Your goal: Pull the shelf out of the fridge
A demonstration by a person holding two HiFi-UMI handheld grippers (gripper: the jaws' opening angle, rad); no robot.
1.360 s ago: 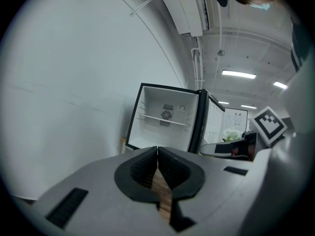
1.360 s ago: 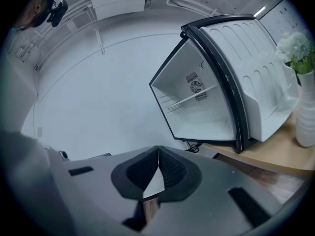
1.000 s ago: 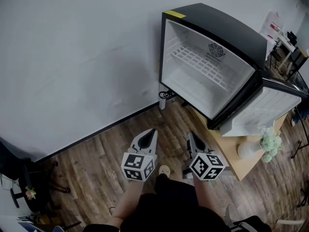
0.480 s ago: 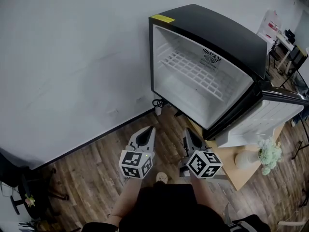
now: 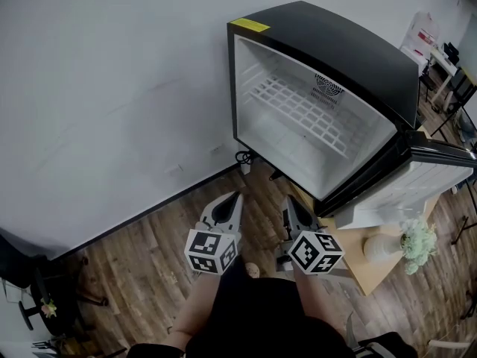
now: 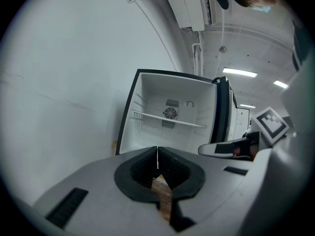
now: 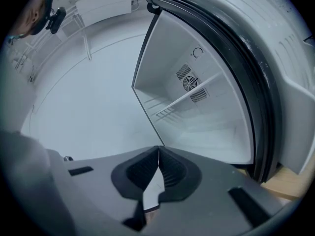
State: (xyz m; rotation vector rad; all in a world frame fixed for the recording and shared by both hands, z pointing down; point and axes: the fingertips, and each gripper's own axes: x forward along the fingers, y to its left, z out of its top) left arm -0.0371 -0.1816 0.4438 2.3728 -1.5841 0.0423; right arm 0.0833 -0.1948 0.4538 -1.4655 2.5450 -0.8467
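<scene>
A small black fridge [image 5: 350, 47] stands open on a low wooden table, its door [image 5: 417, 181] swung to the right. Inside, a white wire shelf [image 5: 302, 110] lies across the middle of the white compartment; the same shelf [image 6: 170, 120] shows in the left gripper view, and the shelf [image 7: 189, 100] also in the right gripper view. Both grippers hang side by side well short of the fridge, above the floor. My left gripper [image 5: 232, 201] is shut and holds nothing. My right gripper [image 5: 289, 203] is shut and empty too.
A white wall runs behind and left of the fridge. Wood floor [image 5: 149, 245] lies under the grippers. A white vase with pale flowers [image 5: 406, 237] stands on the wooden table [image 5: 354, 241] below the door. A cable and plug [image 5: 244, 157] sit at the fridge's left foot.
The view has closed in on the fridge, which now sits larger and further left. Both grippers stay shut and side by side, raised slightly toward it.
</scene>
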